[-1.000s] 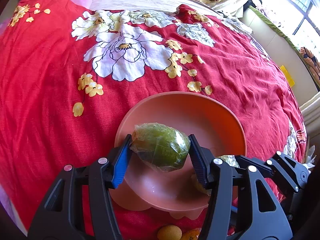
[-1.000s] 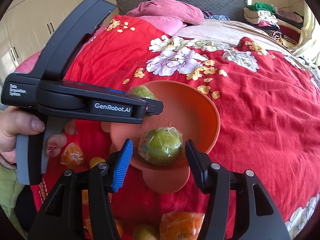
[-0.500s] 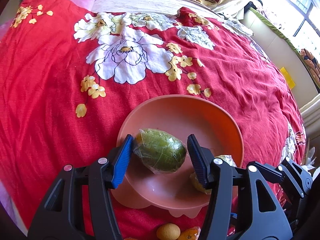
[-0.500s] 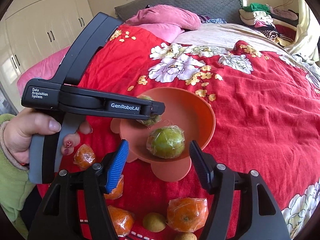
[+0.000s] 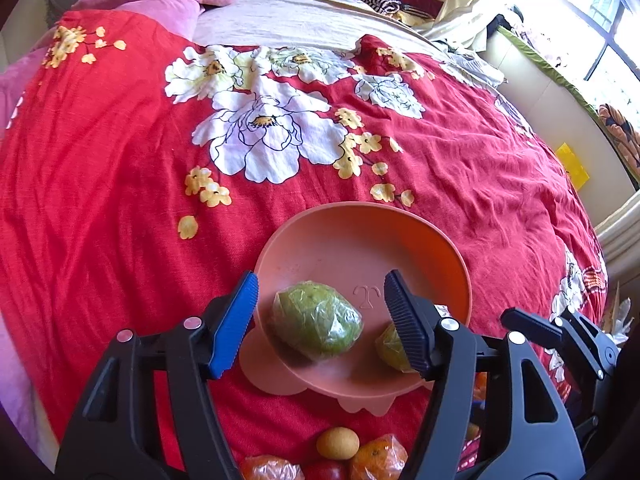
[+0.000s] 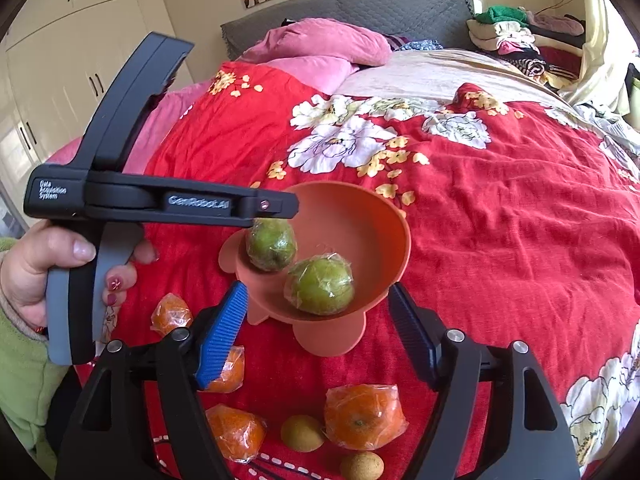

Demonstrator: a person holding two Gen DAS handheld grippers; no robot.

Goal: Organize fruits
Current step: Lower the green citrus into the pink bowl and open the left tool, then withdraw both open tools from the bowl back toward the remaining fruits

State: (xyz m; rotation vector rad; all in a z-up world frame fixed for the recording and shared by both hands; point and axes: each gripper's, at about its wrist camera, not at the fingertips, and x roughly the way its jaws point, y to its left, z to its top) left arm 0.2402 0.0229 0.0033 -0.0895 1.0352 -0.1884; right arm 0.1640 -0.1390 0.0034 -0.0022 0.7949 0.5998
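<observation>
An orange bowl (image 5: 360, 216) (image 6: 384, 208) sits on the red flowered bedspread. Two green fruits in clear wrap lie inside it: one (image 5: 316, 322) (image 6: 271, 244) on the left, the other (image 6: 320, 286) nearer the front rim and half hidden behind a finger (image 5: 390, 350) in the left wrist view. My left gripper (image 5: 322, 280) hangs above the left fruit with its jaws opening, pads clear of it. My right gripper (image 6: 317, 290) hovers before the bowl, jaws opening too, with nothing held. A hand (image 6: 60, 260) holds the left gripper (image 6: 280, 208).
Several wrapped oranges (image 6: 362, 416) (image 6: 236, 432) (image 6: 172, 314) and small yellow-brown fruits (image 6: 302, 434) (image 5: 338, 443) lie on the bedspread in front of the bowl. Pink pillows (image 6: 320, 48) and a grey headboard (image 6: 360, 12) are at the far end, with a clothes pile (image 6: 520, 36) at the right.
The left gripper let go of the green fruit, which now rests in the bowl, and rose a little. Both grippers' jaws stand wider than before.
</observation>
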